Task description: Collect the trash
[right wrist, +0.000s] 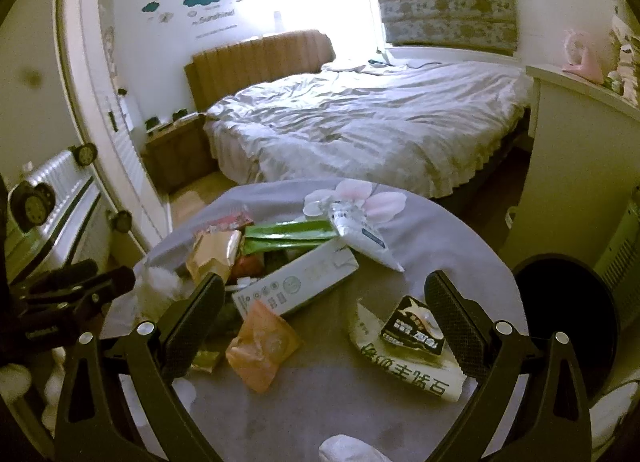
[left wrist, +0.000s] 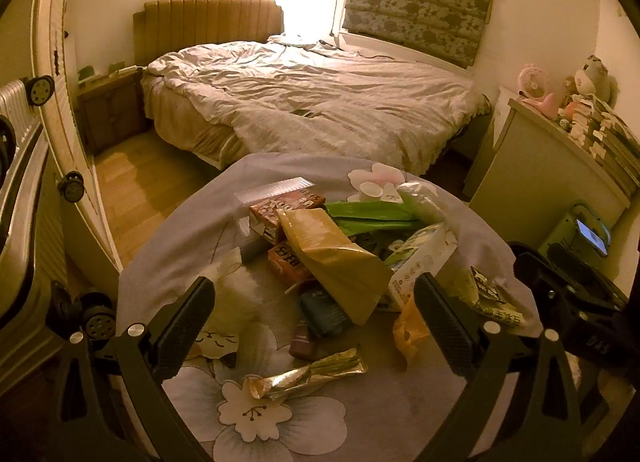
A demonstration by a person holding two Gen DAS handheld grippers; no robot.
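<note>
A round table with a flowered grey cloth (left wrist: pixel 352 414) (right wrist: pixel 448 238) carries a heap of trash. In the left wrist view I see a tan paper bag (left wrist: pixel 336 258), red snack boxes (left wrist: pixel 288 206), a green wrapper (left wrist: pixel 372 216), a white carton (left wrist: pixel 424 262), an orange bag (left wrist: pixel 408 328) and a gold foil wrapper (left wrist: pixel 312 376). The right wrist view shows the white carton (right wrist: pixel 296 282), the orange bag (right wrist: pixel 260 346), a black sachet (right wrist: pixel 414 328) on a white printed wrapper (right wrist: pixel 408 370), and a white pouch (right wrist: pixel 360 234). My left gripper (left wrist: pixel 316 326) and right gripper (right wrist: pixel 324 322) hang open above the heap, holding nothing.
A bed with a rumpled duvet (left wrist: pixel 320 102) stands behind the table. A suitcase (left wrist: pixel 20 198) is at the left, a cabinet with books and toys (left wrist: pixel 560 150) at the right. A dark round bin (right wrist: pixel 568 322) sits right of the table.
</note>
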